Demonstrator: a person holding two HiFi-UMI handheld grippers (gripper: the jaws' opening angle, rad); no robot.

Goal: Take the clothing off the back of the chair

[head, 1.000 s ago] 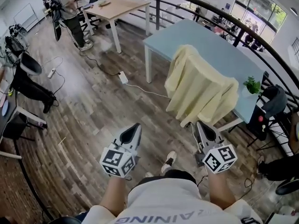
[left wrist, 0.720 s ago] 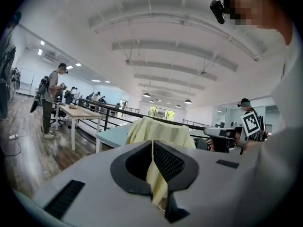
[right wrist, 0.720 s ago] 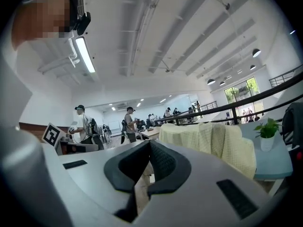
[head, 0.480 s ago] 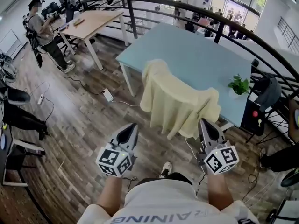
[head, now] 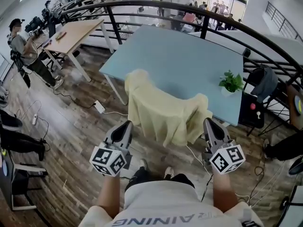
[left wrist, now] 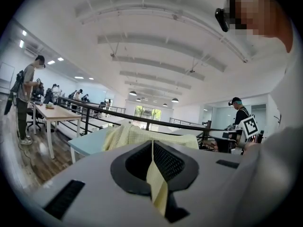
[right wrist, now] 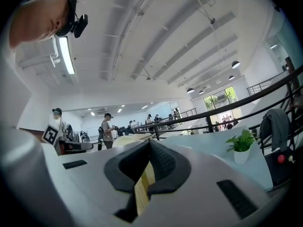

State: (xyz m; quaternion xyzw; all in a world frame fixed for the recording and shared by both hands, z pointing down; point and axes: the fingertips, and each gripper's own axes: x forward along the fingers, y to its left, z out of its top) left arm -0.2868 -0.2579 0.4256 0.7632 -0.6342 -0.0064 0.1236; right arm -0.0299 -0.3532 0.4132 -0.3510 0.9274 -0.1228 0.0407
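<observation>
A pale yellow garment hangs over the back of a chair pushed in at the light blue table; the chair itself is hidden beneath the cloth. My left gripper is shut just short of the garment's lower left edge, with nothing held. My right gripper is shut beside its lower right corner, also holding nothing. In the left gripper view the garment lies straight ahead past the closed left gripper. In the right gripper view the right gripper points level, with the garment ahead to the left.
A small potted plant stands on the blue table's right end. A black curved railing runs behind it. A wooden table and a person are far left. A power strip and cables lie on the wood floor.
Both grippers and the view have advanced toward the chair; the garment, earlier ahead at the upper right, now hangs directly between the two shut grippers.
</observation>
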